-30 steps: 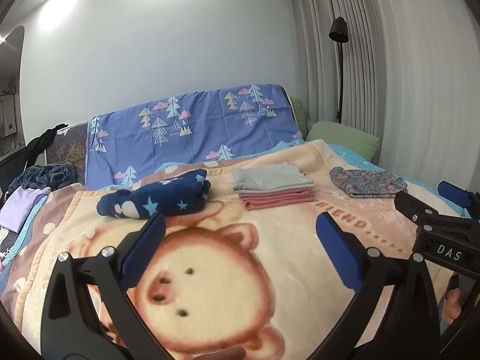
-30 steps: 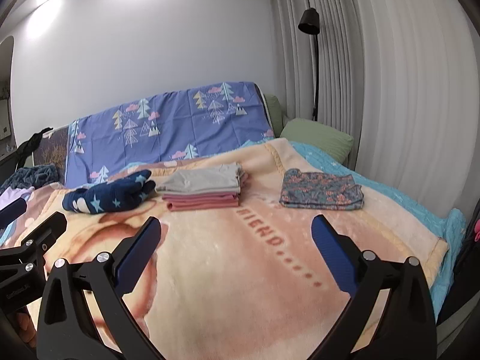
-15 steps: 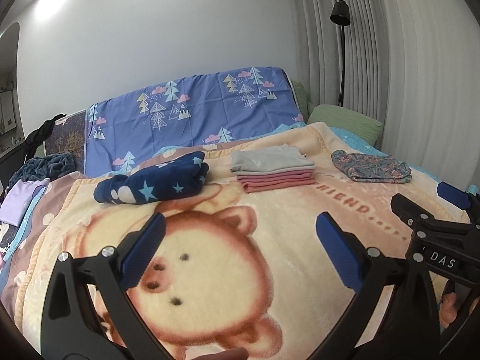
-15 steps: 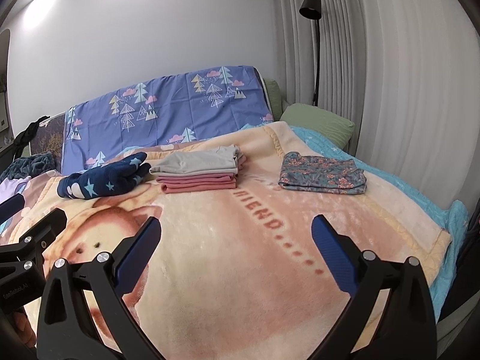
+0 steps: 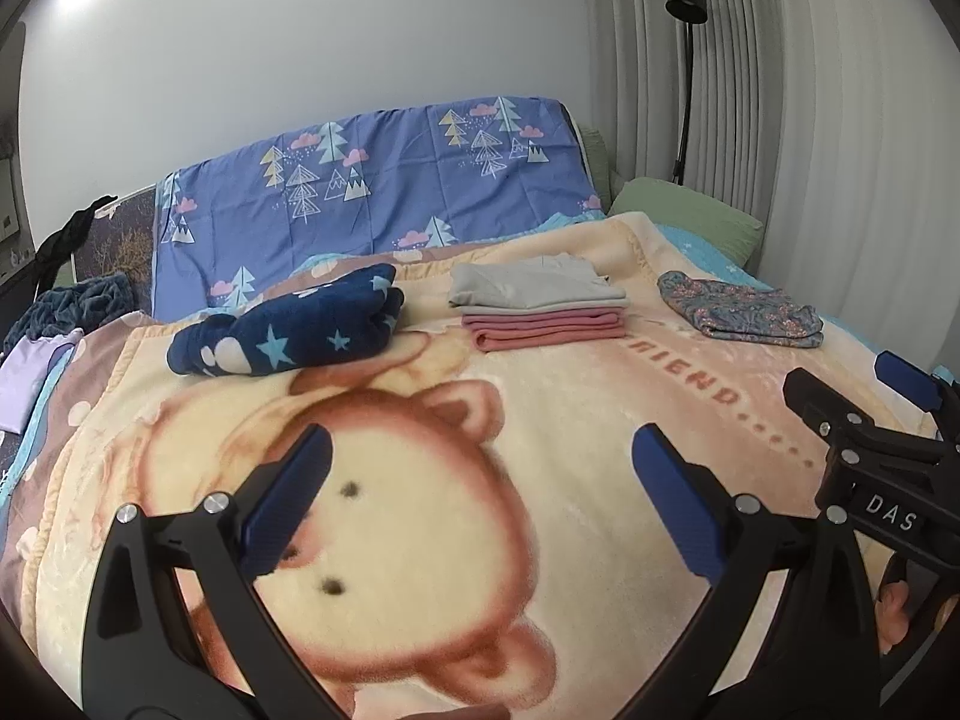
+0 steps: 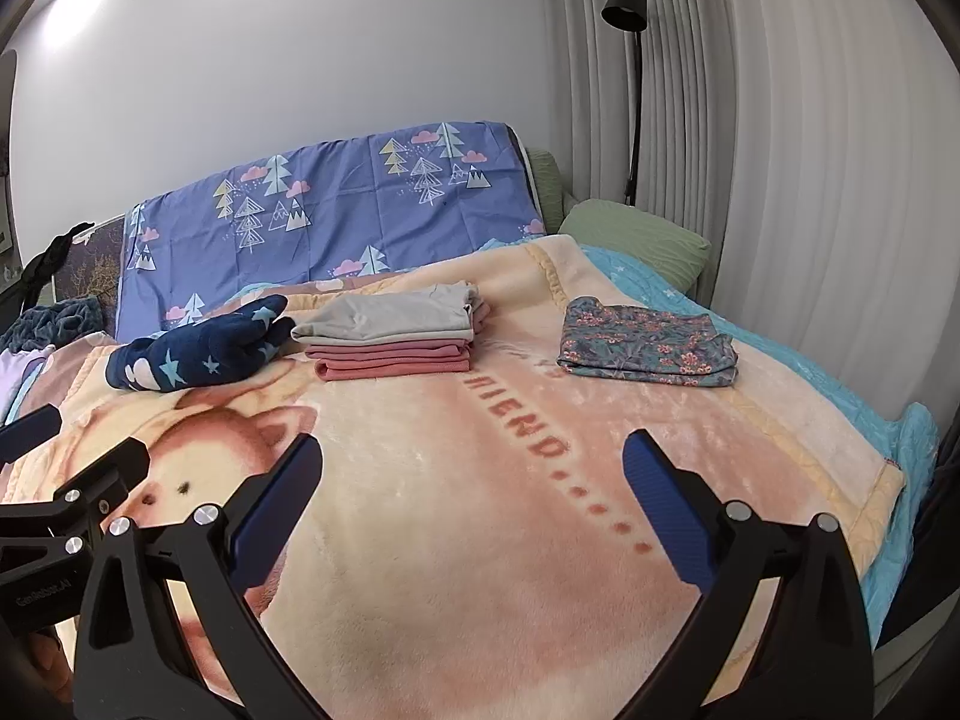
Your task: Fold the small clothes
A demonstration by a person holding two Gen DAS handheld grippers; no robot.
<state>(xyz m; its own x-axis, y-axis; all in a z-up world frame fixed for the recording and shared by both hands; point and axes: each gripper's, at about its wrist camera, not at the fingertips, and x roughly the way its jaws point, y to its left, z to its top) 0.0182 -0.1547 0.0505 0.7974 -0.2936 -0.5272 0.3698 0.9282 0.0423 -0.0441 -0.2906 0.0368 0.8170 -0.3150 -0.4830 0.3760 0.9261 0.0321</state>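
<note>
On the bear-print blanket (image 5: 540, 456) (image 6: 480, 510) lie three lots of clothes, side by side at the far end. A navy star-print garment (image 5: 288, 333) (image 6: 198, 354) is rolled at the left. A folded stack, grey on top of pink (image 5: 540, 306) (image 6: 390, 333), sits in the middle. A folded floral piece (image 5: 741, 309) (image 6: 648, 348) lies at the right. My left gripper (image 5: 480, 486) hovers open over the bear's face, holding nothing. My right gripper (image 6: 471, 480) is open over the blanket's lettering, empty too. Each gripper shows at the edge of the other's view.
A blue tree-print cover (image 5: 372, 204) drapes the headboard. A green pillow (image 6: 636, 240) and a black floor lamp (image 6: 627, 6) stand by the curtain at the right. Dark and lilac clothes (image 5: 54, 324) are heaped off the bed's left side. A turquoise sheet edge (image 6: 840, 402) runs down the right.
Both views have tilted down and moved slightly nearer the bed, so the clothes sit higher in frame. Both grippers stay open; the clothes have not moved.
</note>
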